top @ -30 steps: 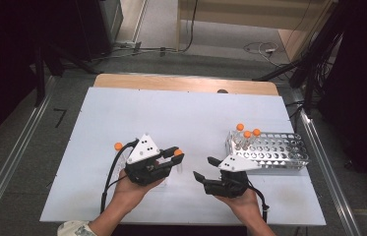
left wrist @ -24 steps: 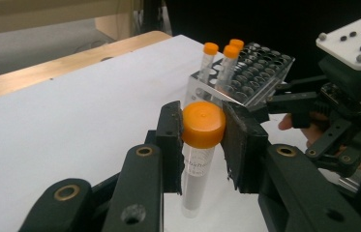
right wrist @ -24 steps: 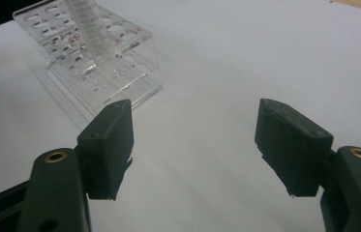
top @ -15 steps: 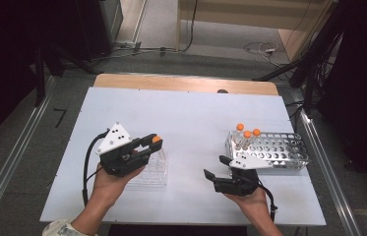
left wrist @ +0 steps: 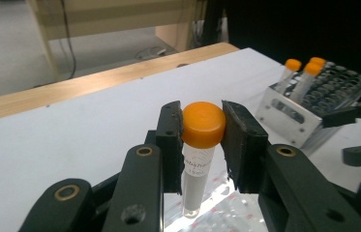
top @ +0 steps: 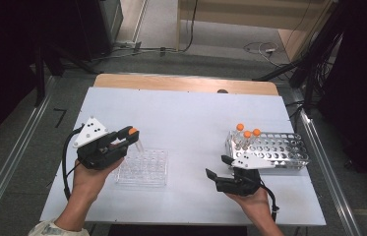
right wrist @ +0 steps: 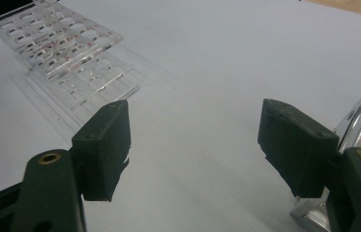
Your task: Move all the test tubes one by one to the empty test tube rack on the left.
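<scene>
White tabletop [top: 191, 118]. Metal rack [top: 277, 147] at right w/ three orange-capped tubes [top: 246, 138] at its left end. Clear plastic rack [top: 143, 168] left of centre, all wells seen empty. Left hand-held gripper [top: 131, 132] clamped on a tube [left wrist: 198, 159] by its orange cap, tube upright, tip just above clear rack. Right hand-held gripper [top: 216, 167] jaws wide apart, holding nothing, just beside metal rack.
</scene>
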{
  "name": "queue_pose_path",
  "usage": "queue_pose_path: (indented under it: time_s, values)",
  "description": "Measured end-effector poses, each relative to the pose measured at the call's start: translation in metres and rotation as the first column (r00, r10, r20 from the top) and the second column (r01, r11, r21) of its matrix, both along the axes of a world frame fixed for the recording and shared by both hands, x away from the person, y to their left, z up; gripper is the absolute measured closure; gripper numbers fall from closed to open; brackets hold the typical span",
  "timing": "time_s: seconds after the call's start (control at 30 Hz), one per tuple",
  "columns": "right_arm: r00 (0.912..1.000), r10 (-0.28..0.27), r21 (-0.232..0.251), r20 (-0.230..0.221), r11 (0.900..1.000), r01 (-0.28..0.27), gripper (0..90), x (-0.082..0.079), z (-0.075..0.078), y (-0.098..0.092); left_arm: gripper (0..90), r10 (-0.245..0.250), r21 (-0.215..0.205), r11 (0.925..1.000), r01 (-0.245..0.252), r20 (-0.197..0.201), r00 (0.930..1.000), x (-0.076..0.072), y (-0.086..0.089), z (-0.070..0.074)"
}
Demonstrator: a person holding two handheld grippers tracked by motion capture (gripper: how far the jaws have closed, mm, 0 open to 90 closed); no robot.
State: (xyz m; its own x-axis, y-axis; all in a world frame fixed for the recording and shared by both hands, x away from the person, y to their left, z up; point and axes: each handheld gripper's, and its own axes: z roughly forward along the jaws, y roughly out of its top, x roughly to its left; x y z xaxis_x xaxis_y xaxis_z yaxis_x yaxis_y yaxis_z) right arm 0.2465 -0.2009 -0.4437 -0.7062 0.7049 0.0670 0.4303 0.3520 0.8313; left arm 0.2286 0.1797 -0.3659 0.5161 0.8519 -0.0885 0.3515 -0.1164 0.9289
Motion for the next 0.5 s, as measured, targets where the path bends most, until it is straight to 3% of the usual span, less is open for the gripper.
queue_pose_path:
  time_s: [0.17, 0.5]
  values:
    - [1.0, -0.002, -0.002, -0.002, 1.0, 0.002, 26.3, 0.0, 0.0, -0.001, 71.1, 0.04, 0.012, 0.9991, -0.04, -0.024, 0.9989, 0.004, 0.012, -0.006]
    - [1.0, -0.003, -0.005, -0.004, 1.0, 0.003, 26.4, 0.001, -0.001, 0.0, 71.2, 0.07, 0.06, 0.9959, -0.067, -0.047, 0.9964, 0.006, 0.017, -0.016]
